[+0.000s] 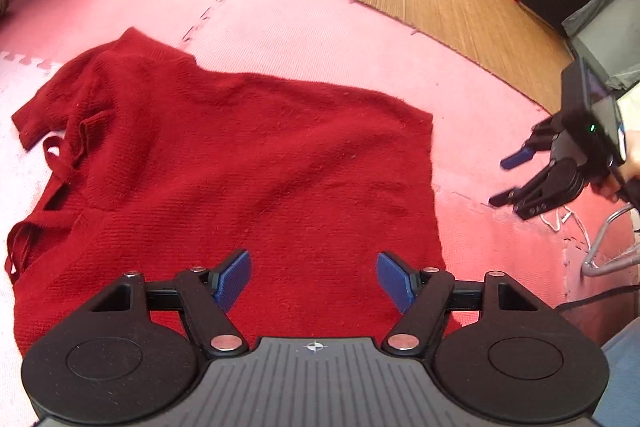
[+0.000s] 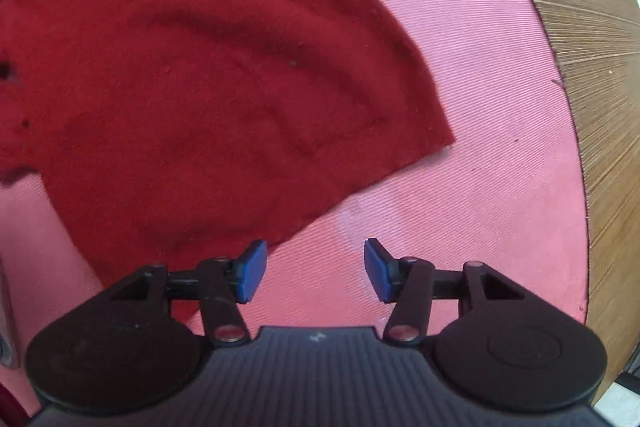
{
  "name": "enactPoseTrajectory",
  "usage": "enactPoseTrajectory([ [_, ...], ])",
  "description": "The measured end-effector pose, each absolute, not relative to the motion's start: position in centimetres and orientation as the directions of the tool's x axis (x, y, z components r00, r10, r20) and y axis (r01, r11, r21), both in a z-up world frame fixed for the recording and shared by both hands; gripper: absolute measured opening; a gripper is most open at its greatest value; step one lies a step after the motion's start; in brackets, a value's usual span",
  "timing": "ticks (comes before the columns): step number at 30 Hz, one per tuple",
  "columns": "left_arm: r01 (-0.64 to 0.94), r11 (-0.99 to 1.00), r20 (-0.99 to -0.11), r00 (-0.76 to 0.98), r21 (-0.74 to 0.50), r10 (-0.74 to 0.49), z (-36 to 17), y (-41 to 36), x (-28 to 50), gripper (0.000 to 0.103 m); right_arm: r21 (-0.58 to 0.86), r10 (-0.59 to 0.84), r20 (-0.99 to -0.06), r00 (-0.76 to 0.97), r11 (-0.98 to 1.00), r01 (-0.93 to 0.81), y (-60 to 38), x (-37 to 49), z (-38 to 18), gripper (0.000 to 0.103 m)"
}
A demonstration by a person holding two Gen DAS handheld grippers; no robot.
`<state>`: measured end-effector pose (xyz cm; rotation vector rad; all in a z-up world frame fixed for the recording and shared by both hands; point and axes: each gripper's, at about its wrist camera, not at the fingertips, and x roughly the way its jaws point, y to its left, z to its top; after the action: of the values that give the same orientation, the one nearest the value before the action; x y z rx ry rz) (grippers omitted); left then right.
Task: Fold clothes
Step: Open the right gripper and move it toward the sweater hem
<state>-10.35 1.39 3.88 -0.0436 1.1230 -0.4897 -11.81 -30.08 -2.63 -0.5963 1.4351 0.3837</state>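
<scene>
Left wrist view looks steeply down along the left gripper, whose blue pads stand wide apart with nothing between them. Directly under and ahead of it lies the red knitted sweater, spread flat on the pink foam mat; its sleeves and straps bunch far to the gripper's left, and its straight hem edge runs down to the right of the right pad. Well off to the right, clear of the cloth, the right gripper hangs above the mat in a person's hand, its jaws parted and empty.

From the right wrist view, the right gripper points almost straight down at bare mat. Its blue pads stand apart with only mat seen between them. The sweater fills the upper left; its lower edge slants down toward the left pad and its corner lies ahead and slightly right. A brown woven mat borders the pink one at far right. Open pink floor lies ahead and to the right of this gripper.
</scene>
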Motion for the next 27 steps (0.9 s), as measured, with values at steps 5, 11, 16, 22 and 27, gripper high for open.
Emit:
enactPoseTrajectory([
  [5, 0.317, 0.921, -0.906, 0.278, -0.227, -0.319, 0.7, 1.8, -12.2, 0.072, -0.046, 0.0, -0.997, 0.071, 0.754, -0.655, -28.8, -16.5, -7.8, 0.054],
  [11, 0.335, 0.916, -0.895, 0.303, -0.22, -0.326, 1.6, 0.2, -13.7, 0.072, 0.019, 0.079, -0.996, 0.045, 0.661, -0.75, -26.2, -19.7, -13.8, 0.054],
  [16, 0.38, 0.909, -0.899, 0.319, -0.168, -0.299, 2.2, -1.7, -14.7, 0.072, 0.022, 0.105, -0.993, 0.054, 0.617, -0.787, -24.3, -21.3, -15.8, 0.054],
  [22, 0.433, 0.895, -0.904, 0.332, -0.108, -0.269, 3.0, -3.5, -15.4, 0.072, 0.005, 0.102, -0.992, 0.078, 0.637, -0.771, -23.6, -20.8, -16.6, 0.054],
  [27, 0.445, 0.89, -0.913, 0.314, -0.102, -0.262, 2.6, -3.9, -15.6, 0.072, -0.033, 0.094, -0.99, 0.104, 0.563, -0.826, -22.5, -21.6, -16.9, 0.054],
])
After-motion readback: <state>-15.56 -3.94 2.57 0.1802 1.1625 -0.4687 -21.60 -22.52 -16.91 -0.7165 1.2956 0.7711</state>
